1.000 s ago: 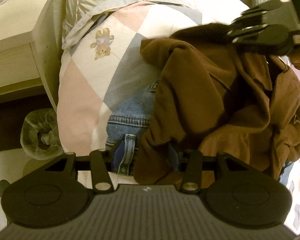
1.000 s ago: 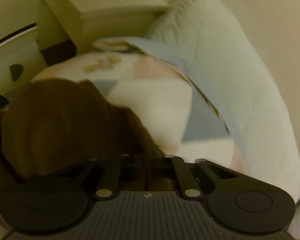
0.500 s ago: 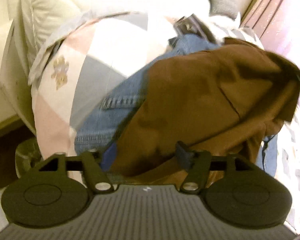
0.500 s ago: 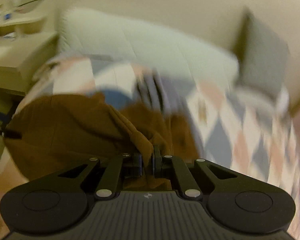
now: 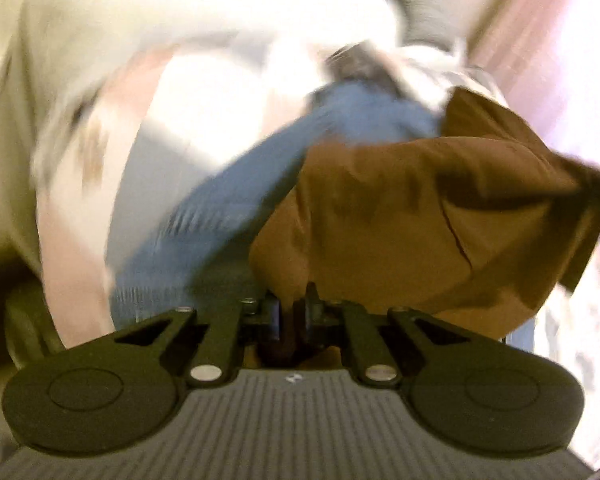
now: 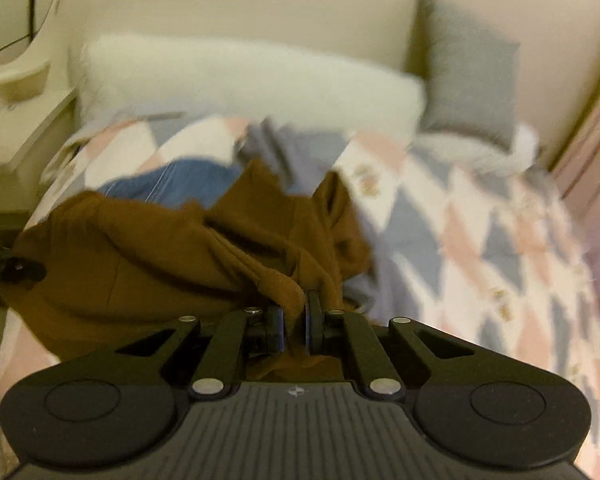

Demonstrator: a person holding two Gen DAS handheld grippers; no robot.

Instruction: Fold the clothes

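Bed: quilt (image 6: 480, 216), jeans (image 5: 228, 200).
Left gripper (image 5: 293, 312): closing, pinching brown garment (image 5: 420, 216).
Right gripper (image 6: 294, 320): clamped on garment.
Right view only: grey pillow (image 6: 468, 84).

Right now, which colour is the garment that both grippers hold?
Plain brown garment; the right wrist view shows it best.

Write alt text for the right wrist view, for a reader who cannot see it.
The right gripper pinches a fold of a crumpled brown garment above a bed with a pink, grey and white diamond quilt. Blue jeans lie behind it, with a white pillow and grey cushion beyond.
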